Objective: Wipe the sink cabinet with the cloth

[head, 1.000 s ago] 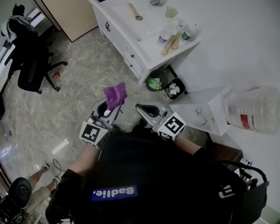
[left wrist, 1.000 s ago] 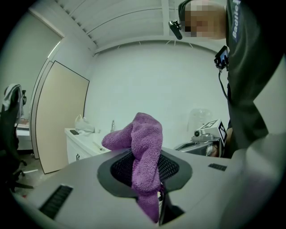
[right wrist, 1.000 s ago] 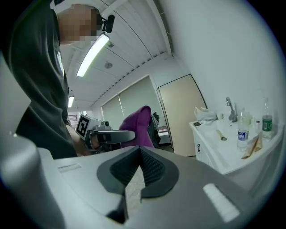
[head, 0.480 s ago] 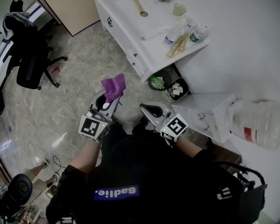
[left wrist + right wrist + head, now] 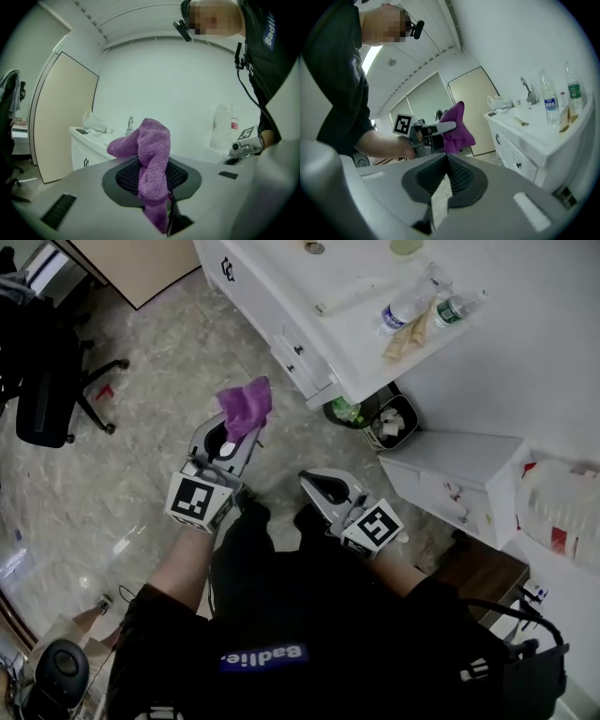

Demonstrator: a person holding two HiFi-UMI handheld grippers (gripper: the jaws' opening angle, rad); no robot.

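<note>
We find the left gripper point(image 5: 228, 439) jaws clamped on the purple cloth point(image 5: 246, 405), held at centre frame with the forearm reaching up-frame. The right gripper point(image 5: 321, 484) jaws sit together, empty, just lower right. The sink cabinet point(image 5: 281, 296) stands upper centre, apart from the cloth.

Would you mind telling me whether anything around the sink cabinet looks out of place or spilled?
Nothing looks spilled or damaged. The sink cabinet is cluttered at one end: two upright bottles and a tan paper item. The purple cloth sits bunched in the left hand-held gripper, off the cabinet.
</note>
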